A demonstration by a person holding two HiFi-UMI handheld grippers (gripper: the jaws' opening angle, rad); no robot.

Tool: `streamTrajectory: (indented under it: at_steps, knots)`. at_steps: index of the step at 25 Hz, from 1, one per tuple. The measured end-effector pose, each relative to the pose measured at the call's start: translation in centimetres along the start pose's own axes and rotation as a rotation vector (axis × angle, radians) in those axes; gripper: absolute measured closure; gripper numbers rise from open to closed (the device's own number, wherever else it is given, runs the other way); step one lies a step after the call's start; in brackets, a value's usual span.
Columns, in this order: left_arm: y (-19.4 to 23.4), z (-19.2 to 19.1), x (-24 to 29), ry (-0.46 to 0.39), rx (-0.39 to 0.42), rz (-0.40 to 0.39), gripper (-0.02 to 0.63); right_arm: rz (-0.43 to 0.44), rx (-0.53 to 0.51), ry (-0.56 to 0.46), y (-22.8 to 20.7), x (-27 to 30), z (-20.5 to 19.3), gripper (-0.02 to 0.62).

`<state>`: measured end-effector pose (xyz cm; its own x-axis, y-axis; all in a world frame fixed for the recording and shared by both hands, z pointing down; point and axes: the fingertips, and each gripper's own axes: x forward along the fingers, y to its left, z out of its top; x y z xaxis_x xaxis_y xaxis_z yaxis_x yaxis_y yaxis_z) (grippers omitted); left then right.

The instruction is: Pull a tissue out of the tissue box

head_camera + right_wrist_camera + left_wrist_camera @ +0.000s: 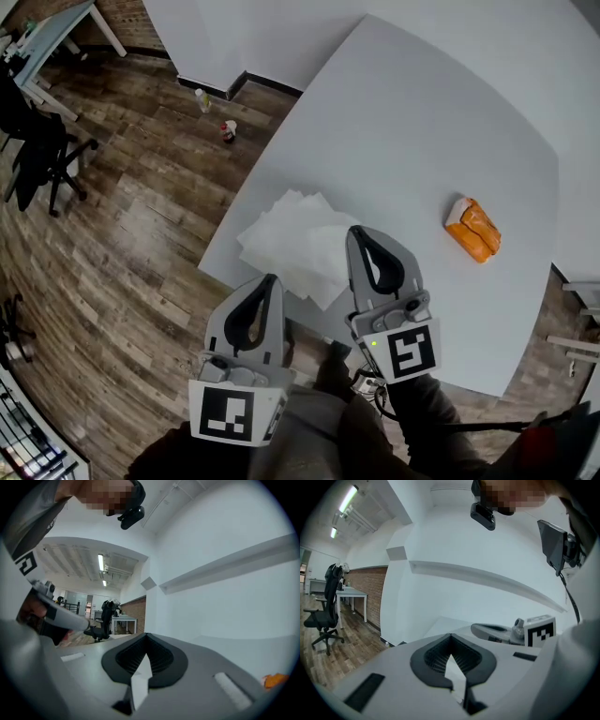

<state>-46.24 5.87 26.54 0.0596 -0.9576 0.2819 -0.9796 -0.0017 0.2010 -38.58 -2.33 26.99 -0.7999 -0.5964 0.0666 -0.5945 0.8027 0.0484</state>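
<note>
Head view steeply down on table [422, 141], both gripper views close behind own jaws, level toward wall [440, 541], table shared.

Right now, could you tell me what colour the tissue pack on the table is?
The tissue pack is orange; the head view shows it best.

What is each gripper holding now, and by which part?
Nothing. The left gripper and the right gripper are both shut and empty; the tissues lie on the table.
</note>
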Motion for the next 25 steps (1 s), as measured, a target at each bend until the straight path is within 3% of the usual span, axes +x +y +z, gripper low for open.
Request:
streamTrajectory:
  at_steps: [7, 11, 18, 25]
  knots:
    - [-1.1, -0.7, 0.0, 0.018, 0.019, -0.019, 0.606, 0.078, 0.025, 0.212, 3.1, -0.7, -9.4, 0.592]
    - [-1.8, -0.1, -0.1, 0.003, 0.034, -0.035, 0.606, 0.145, 0.091, 0.28, 5.6, -1.5, -12.1, 0.563]
    - [-3.5, -0.2, -0.4, 0.015, 0.059, -0.088, 0.606, 0.17, 0.165, 0.271, 6.9, -3.7, -11.5, 0.535]
    - [-9.2, 0.2, -1.9, -0.022, 0.086, -0.13, 0.606, 0.063, 0.267, 0.185, 3.9, -10.8, -7.9, 0.525]
